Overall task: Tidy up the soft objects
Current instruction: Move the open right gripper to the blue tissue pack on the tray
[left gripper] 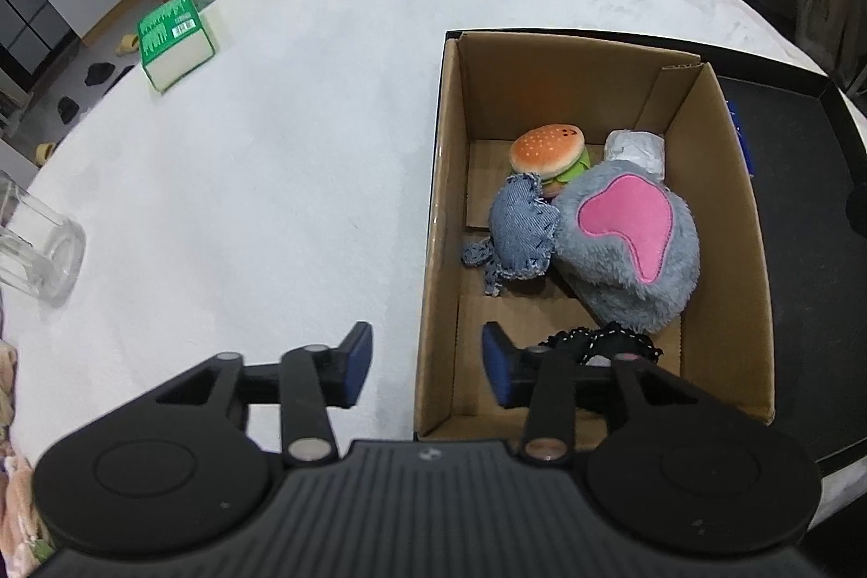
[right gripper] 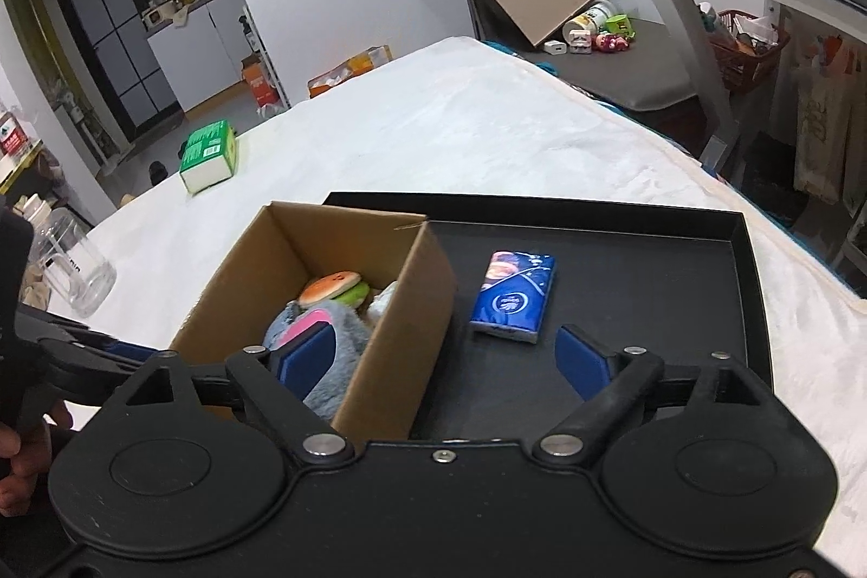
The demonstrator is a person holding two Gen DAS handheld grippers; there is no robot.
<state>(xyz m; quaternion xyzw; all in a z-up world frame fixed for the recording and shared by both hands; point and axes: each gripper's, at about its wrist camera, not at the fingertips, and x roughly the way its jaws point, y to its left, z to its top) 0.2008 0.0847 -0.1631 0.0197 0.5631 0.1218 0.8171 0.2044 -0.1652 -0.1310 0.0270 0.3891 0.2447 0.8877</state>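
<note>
Cardboard box (left gripper: 704, 177) inside black tray's (right gripper: 748, 264) left edge

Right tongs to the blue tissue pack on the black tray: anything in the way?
Nothing visible. The right tongs are open and empty, and the blue tissue pack lies flat ahead on bare black tray. The cardboard box stands beside it, off that line.

A green tissue pack (left gripper: 176, 39) and a glass mug (left gripper: 38, 247) sit well apart on the white tablecloth (left gripper: 303, 101).

In the open cardboard box (left gripper: 450, 177) lie a burger plush (left gripper: 548, 154), a denim toy (left gripper: 520, 236) and a grey-pink plush (left gripper: 628, 247), bunched together; a blue tissue pack (right gripper: 513, 296) lies flat beside it.
</note>
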